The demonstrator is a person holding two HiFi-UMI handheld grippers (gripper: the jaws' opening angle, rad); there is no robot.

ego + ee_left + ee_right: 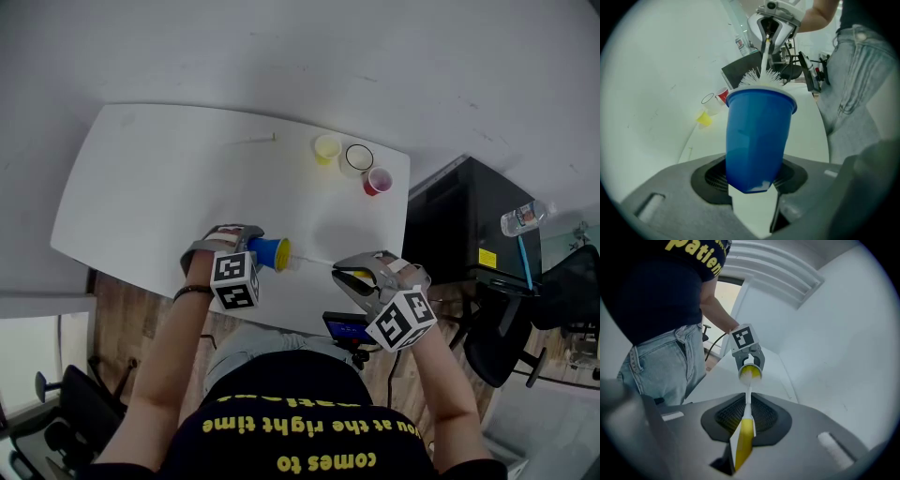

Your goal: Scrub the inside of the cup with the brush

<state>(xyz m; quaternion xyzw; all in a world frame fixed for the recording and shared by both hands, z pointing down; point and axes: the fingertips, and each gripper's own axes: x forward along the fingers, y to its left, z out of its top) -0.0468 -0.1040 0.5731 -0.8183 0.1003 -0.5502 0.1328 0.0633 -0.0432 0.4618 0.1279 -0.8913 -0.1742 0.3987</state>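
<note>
I am pinching the base of a blue plastic cup (758,133) with the left tool (752,187), its pads pressing on the cup's sides. The cup is lying tipped on its side just above the near edge of the white table (159,187), with its mouth facing the right tool (743,425). That tool is squeezing nearly together on the handle of a thin yellow-handled brush (746,434), whose white bristles are sitting at the cup's mouth, partly inside the rim. Near the table's far edge, a small yellow cup (326,148), a clear cup (357,157) and a red cup (377,181) are standing close together, well apart from both tools.
</note>
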